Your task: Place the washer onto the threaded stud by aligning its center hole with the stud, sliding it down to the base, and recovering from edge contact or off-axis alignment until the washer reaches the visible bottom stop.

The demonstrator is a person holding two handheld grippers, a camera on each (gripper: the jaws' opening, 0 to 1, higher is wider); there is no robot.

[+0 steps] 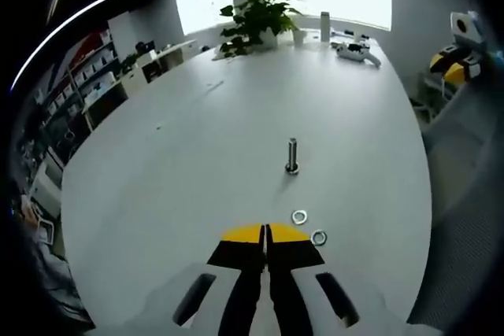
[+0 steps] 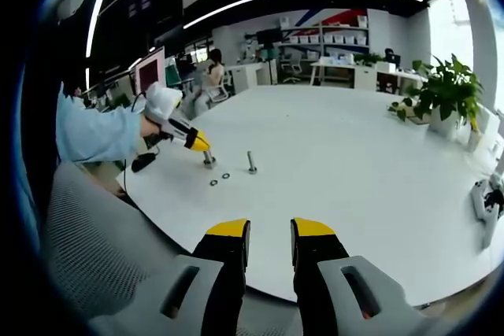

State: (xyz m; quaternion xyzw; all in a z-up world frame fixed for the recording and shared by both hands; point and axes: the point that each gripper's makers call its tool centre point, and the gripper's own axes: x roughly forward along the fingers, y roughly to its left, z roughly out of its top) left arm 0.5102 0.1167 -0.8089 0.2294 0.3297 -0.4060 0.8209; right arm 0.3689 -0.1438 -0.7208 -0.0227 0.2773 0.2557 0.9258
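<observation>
A short threaded stud stands upright on the white table. Two flat washers lie on the table, between the stud and my left gripper. Its yellow-tipped jaws are shut, and I see nothing between them. In the right gripper view, a person's hand holds the left gripper low over the table, left of the stud and above the washers. A small dark thing sits right under its tip; I cannot tell what. My right gripper is open and holds nothing, off the near table edge.
A potted plant, a white bottle and a white device stand at the table's far end. A grey chair is beside my right gripper. Shelves and desks line the room.
</observation>
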